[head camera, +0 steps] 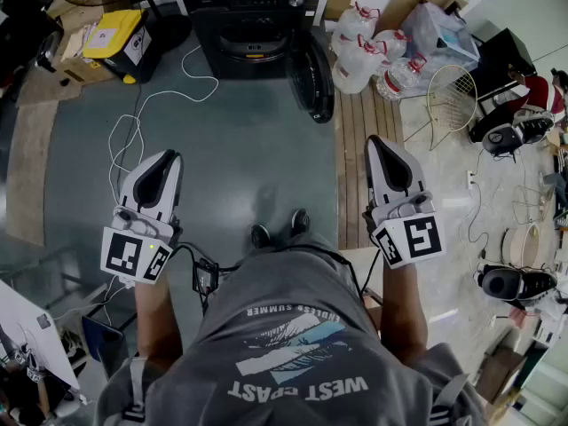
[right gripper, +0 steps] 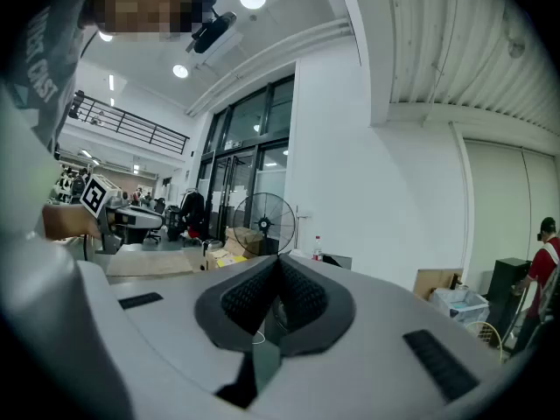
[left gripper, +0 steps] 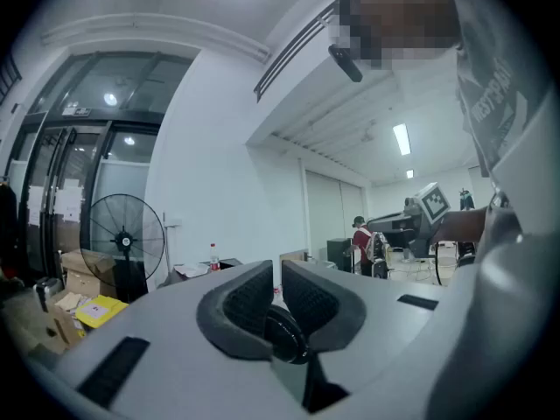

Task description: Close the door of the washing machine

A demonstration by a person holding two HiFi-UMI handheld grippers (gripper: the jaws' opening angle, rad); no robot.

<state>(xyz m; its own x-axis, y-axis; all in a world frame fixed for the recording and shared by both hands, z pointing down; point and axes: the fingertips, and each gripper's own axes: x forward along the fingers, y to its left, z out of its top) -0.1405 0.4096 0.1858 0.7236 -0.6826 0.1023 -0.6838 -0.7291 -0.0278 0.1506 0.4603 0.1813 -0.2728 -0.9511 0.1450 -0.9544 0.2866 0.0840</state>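
The dark washing machine stands at the far end of the floor in the head view. Its round black door hangs open, swung out to the machine's right. My left gripper is held low on the left, well short of the machine, jaws shut with nothing between them. On the right, my right gripper is held the same way, shut and empty, also far from the door. In the left gripper view the left gripper points level across the room; the right gripper does likewise in its own view.
A yellow box and cardboard sit left of the machine. Water jugs and a wire basket stand to its right. A white cable loops over the grey floor. A standing fan is in the left gripper view.
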